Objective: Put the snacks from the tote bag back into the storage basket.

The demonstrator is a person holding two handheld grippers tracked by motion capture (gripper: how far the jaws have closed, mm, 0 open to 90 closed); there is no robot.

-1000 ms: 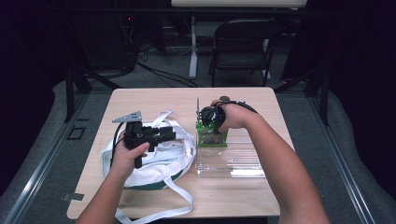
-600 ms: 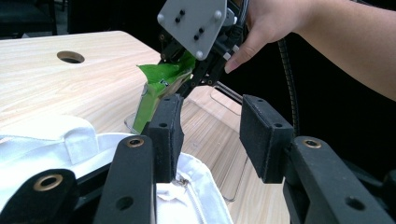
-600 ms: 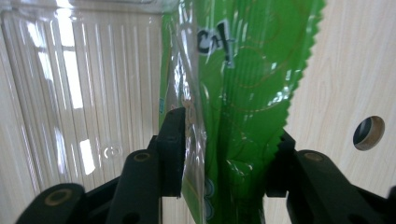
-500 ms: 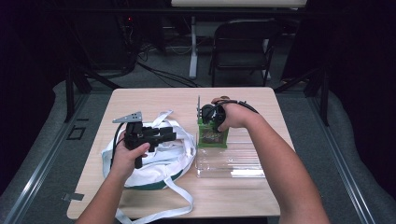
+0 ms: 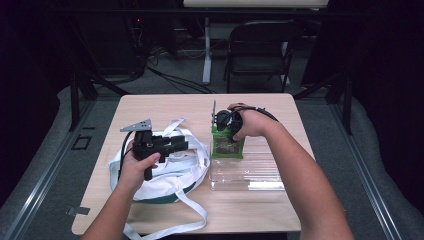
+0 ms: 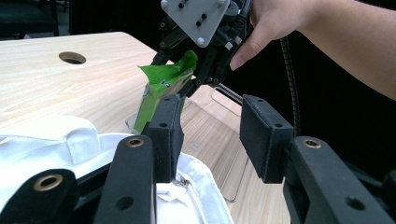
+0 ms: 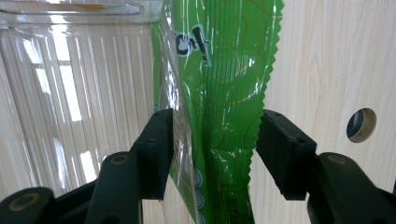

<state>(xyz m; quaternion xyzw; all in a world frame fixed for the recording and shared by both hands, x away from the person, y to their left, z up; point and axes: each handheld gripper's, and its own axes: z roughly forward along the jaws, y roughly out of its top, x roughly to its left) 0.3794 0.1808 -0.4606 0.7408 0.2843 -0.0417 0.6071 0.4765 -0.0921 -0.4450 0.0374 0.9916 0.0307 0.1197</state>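
Observation:
A green snack packet stands upright at the left end of a clear plastic tray. My right gripper hangs over it, pointing down. In the right gripper view the jaws are open, one on each side of the packet, with the right gripper straddling its upper part. The left gripper hovers open over a white cloth bag at the table's left. The left gripper holds nothing and points toward the packet and the right gripper.
The tray's ribbed clear wall is just beside the packet. The wooden table has a round cable hole near its far side. White bag straps trail toward the front edge. A folding chair stands beyond the table.

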